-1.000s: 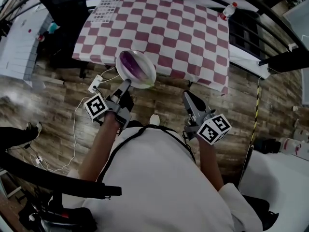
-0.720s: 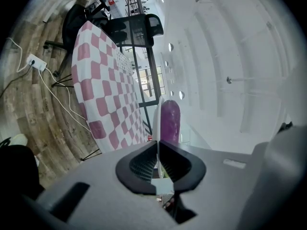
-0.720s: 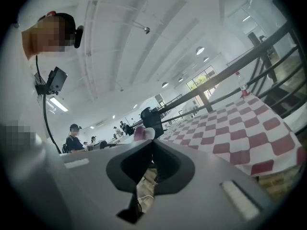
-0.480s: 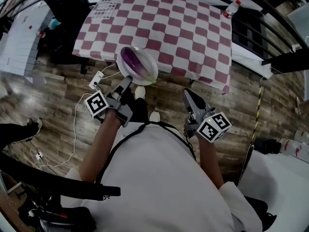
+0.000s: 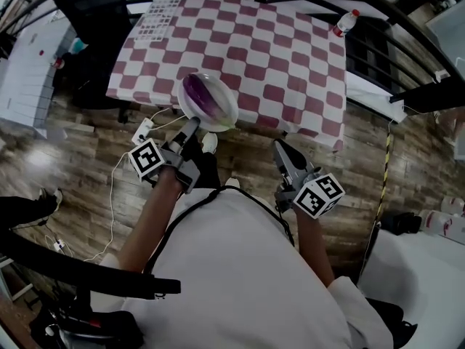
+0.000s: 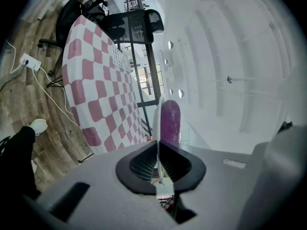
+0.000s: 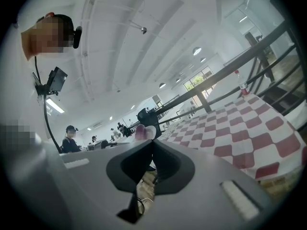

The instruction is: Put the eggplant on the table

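Observation:
A purple eggplant (image 5: 197, 93) lies in a white plate (image 5: 218, 111), which hangs over the near edge of the table with the red-and-white checked cloth (image 5: 254, 42). My left gripper (image 5: 192, 124) is shut on the plate's near rim. In the left gripper view the plate's rim (image 6: 156, 123) runs edge-on out of the closed left gripper (image 6: 157, 150), with the eggplant (image 6: 169, 121) beyond it. My right gripper (image 5: 278, 145) is shut and empty, to the right of the plate and short of the table. The right gripper (image 7: 151, 145) looks level along the cloth (image 7: 240, 128).
A white bottle with a red cap (image 5: 344, 19) stands at the table's far right corner, and a printed sheet (image 5: 156, 17) lies at its far left. A power strip with cables (image 5: 142, 131) lies on the wood floor. Black railings (image 5: 407, 20) cross the right side.
The person has stepped nearer the table. Both grippers moved toward it, and the plate with the eggplant now overlaps the cloth's near edge.

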Action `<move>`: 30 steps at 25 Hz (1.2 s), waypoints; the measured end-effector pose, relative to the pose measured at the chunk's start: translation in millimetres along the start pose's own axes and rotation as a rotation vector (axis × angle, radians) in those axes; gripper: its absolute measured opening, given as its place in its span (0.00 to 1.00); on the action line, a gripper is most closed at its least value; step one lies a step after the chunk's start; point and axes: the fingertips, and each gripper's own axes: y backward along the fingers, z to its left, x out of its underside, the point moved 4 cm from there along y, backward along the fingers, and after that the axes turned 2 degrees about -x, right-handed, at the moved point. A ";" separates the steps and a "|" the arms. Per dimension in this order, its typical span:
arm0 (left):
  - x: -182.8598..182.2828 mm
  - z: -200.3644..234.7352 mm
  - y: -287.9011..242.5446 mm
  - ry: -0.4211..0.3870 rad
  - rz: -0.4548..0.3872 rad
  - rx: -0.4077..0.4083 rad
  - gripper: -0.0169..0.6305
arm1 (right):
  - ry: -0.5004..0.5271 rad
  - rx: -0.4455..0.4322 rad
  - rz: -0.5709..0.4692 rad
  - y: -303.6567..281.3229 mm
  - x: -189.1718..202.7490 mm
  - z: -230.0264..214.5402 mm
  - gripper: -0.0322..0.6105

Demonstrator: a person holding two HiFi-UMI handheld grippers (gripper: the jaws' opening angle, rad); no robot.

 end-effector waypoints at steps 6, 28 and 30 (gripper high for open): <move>-36.0 10.0 -24.8 0.010 0.021 -0.011 0.06 | -0.001 0.009 0.005 -40.2 -11.6 -12.6 0.06; -176.6 68.3 -155.8 0.022 0.259 0.030 0.06 | -0.030 0.216 -0.012 -199.4 -48.0 -76.7 0.06; -186.2 76.7 -166.4 0.018 0.286 0.030 0.06 | -0.032 0.232 -0.012 -209.7 -49.5 -81.2 0.06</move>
